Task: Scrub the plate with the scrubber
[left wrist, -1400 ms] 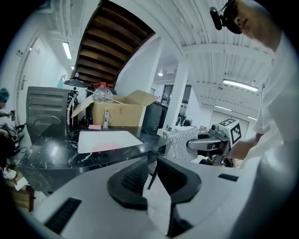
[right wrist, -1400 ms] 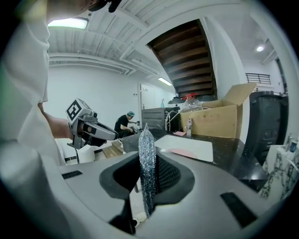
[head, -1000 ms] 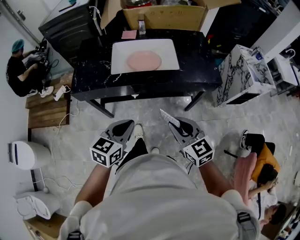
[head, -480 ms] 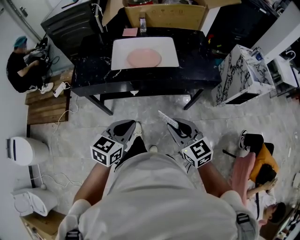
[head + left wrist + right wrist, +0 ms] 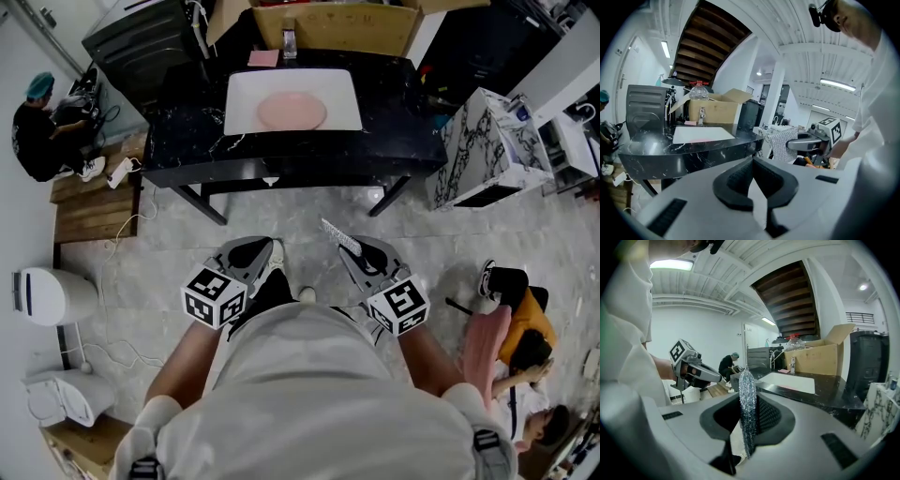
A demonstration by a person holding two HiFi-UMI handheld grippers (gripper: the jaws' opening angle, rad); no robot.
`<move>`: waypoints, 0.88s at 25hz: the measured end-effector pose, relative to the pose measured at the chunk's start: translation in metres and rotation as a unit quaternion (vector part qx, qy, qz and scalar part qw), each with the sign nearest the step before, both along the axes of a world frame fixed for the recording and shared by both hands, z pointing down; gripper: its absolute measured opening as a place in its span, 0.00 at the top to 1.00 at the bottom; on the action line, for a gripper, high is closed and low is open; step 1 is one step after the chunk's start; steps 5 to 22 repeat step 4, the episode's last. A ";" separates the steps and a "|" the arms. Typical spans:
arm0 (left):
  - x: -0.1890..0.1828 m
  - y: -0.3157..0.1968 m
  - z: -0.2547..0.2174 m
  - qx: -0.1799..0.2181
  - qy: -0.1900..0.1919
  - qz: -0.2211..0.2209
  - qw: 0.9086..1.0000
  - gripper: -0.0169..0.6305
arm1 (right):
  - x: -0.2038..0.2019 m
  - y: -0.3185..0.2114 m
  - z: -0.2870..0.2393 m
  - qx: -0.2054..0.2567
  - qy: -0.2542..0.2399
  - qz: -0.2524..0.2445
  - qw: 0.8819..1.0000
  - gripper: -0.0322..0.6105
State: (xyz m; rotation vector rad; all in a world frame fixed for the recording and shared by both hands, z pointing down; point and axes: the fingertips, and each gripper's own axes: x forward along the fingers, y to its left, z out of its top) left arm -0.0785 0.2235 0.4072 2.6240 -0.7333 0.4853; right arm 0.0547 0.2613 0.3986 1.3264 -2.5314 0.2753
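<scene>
A pink plate (image 5: 292, 112) lies in a white tray (image 5: 246, 87) on the black marble table (image 5: 187, 141), well ahead of me. My right gripper (image 5: 349, 246) is shut on a silver mesh scrubber (image 5: 339, 236), which stands up between the jaws in the right gripper view as a thin glittering strip (image 5: 747, 408). My left gripper (image 5: 251, 249) is shut with nothing in it, its pads (image 5: 736, 176) pressed together. Both grippers hang near my waist over the floor, far short of the table. The tray (image 5: 701, 134) shows in the left gripper view too.
A cardboard box (image 5: 328, 28) and a small bottle (image 5: 289, 44) stand behind the tray. A marble-patterned block (image 5: 483, 150) sits right of the table. One person (image 5: 37, 131) sits at the far left, another (image 5: 525, 347) crouches at my right. White bins (image 5: 52, 295) stand left.
The table, tray and plate have shifted slightly in the head view. Both grippers keep their places near my waist, the scrubber still held.
</scene>
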 end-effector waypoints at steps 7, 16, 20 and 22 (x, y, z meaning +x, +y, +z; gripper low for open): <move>0.005 -0.003 0.000 -0.004 0.001 0.005 1.000 0.98 | 0.002 -0.003 -0.001 -0.002 0.001 0.000 1.000 0.83; 0.005 -0.003 0.000 -0.004 0.001 0.005 1.000 0.98 | 0.002 -0.003 -0.001 -0.002 0.001 0.000 1.000 0.83; 0.005 -0.003 0.000 -0.004 0.001 0.005 1.000 0.98 | 0.002 -0.003 -0.001 -0.002 0.001 0.000 1.000 0.83; 0.005 -0.003 0.000 -0.004 0.001 0.005 1.000 0.98 | 0.002 -0.003 -0.001 -0.002 0.001 0.000 1.000 0.83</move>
